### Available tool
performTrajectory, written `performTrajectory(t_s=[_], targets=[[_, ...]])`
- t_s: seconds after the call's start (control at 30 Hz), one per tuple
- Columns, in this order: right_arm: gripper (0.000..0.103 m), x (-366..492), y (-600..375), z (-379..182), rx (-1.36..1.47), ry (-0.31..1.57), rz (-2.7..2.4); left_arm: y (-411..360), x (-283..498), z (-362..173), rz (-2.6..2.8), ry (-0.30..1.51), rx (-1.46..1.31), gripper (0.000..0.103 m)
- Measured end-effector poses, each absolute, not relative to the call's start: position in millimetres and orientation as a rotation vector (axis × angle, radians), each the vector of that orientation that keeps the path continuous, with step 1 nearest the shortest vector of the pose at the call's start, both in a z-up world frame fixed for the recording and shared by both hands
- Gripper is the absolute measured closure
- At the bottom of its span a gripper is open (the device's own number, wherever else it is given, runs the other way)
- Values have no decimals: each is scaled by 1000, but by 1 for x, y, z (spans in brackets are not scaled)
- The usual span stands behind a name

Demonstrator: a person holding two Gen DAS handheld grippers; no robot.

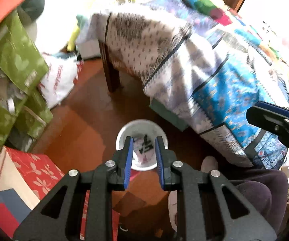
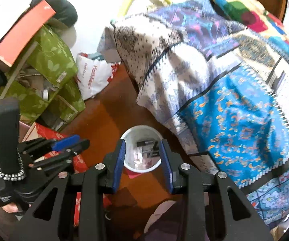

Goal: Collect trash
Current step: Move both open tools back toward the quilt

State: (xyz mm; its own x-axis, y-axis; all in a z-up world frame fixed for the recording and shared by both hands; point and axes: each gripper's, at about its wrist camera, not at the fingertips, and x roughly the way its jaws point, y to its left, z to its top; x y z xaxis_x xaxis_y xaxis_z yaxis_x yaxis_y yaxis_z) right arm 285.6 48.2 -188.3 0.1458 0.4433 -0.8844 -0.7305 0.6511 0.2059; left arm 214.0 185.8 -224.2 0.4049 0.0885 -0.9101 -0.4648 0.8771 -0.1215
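Over the bin, both tongs: hanging above the floor, pointing down at it
Left gripper (image 1: 143, 146): blue pads (image 1: 128, 160) standing apart, nothing sitting between them; jaws gaping; also showing at the left of the right wrist view (image 2: 72, 141), there looking nearly closed, so going by its own camera
Right gripper (image 2: 142, 150): jaws standing wide, nothing held; blue pads (image 2: 118, 168) framing the bin; its tip poking in at the right edge of the left wrist view (image 1: 269, 112)
White bin (image 1: 122, 134): round, standing upright on the wooden floor (image 1: 74, 132), just beside the bed corner; seen again from the right wrist (image 2: 128, 134)
Trash (image 2: 146, 147): lying inside the bin; dark wrappers and pale scraps, too blurred for naming each
Patchwork quilt (image 2: 234, 104): draping over the bed, blue and white panels hanging near the bin
Green leaf-print bags (image 2: 52, 64): piling up at the left, well apart from the bin
Red patterned box (image 1: 36, 170): lying on the floor at the left of the bin
White shopping bag (image 2: 94, 76): slumping behind the green bags, near the bed leg (image 1: 111, 74)
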Motion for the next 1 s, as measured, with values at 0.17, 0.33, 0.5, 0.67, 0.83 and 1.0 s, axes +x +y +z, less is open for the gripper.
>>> performTrajectory(t_s=[0.17,0.33,0.5,0.67,0.83,1.0], targets=[[71,277,21,-147,-267,1012,861,165,208,-174,362,990,-323,82],[71,262,-19,-101,-221,847,826,132,203,-125,338,885,-249,81],[71,252,-62,-63,-178,712,785,94,200,-78,309,768,-192,75],[71,247,-110,-31,-125,603,730,54,202,-38,250,661,-138,69],[61,250,-151,-12,-96,536,660,17,210,-13,212,589,-83,47],[20,260,-193,0,-60,470,539,-12,231,-6,188,551,-57,5]])
